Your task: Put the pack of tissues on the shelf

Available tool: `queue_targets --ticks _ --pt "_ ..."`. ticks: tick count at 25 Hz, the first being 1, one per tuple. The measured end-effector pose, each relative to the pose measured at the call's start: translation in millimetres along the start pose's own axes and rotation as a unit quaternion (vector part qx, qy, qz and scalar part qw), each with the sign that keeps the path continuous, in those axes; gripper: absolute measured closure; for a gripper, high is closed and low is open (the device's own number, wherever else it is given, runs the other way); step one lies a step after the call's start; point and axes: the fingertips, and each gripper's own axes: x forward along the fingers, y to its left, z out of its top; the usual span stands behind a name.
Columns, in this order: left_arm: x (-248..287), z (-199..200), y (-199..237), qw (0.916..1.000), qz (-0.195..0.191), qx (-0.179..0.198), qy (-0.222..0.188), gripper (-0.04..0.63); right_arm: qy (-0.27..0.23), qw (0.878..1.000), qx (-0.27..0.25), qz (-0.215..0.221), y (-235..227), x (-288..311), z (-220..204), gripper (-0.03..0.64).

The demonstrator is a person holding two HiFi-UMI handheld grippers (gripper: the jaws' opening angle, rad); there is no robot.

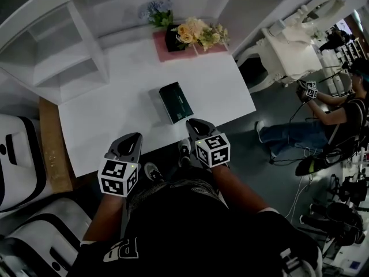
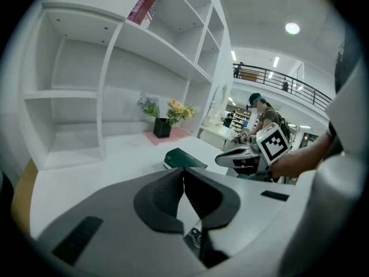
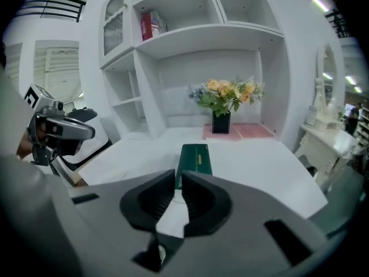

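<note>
The pack of tissues (image 1: 176,101) is a dark green flat box lying on the white desk (image 1: 115,114), near its front edge. In the right gripper view the pack of tissues (image 3: 194,157) lies just beyond my right gripper (image 3: 174,175), whose jaws stand a sliver apart with nothing between them. My left gripper (image 2: 184,171) is shut and empty, with the pack (image 2: 184,158) ahead of it and to its right. In the head view the left gripper (image 1: 131,138) and the right gripper (image 1: 199,124) hover at the desk's front edge. White shelves (image 1: 75,45) rise at the back left.
A black vase of flowers (image 1: 193,33) stands on a pink mat at the back of the desk. Red books (image 3: 151,25) sit on an upper shelf. A white ornate dressing table (image 1: 288,51) and a seated person (image 1: 334,114) are to the right.
</note>
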Motion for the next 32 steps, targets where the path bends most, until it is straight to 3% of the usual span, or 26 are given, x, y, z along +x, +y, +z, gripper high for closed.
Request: queue_targets --ticks 7,17,32 --pt "4.7 -8.4 0.4 0.9998 0.015 -0.015 0.007 0.580 0.025 0.999 -0.029 0.000 -12.7 24.1 -11.6 0.464" --pt "-0.7 0.7 18.7 0.9984 0.050 -0.021 0.013 0.580 0.054 0.998 0.009 -0.011 -23.1 60.3 -33.7 0.199" --pt "0.1 0.7 22.7 0.9960 0.076 -0.038 0.029 0.580 0.083 0.996 -0.034 -0.008 -27.5 104.5 -65.5 0.173"
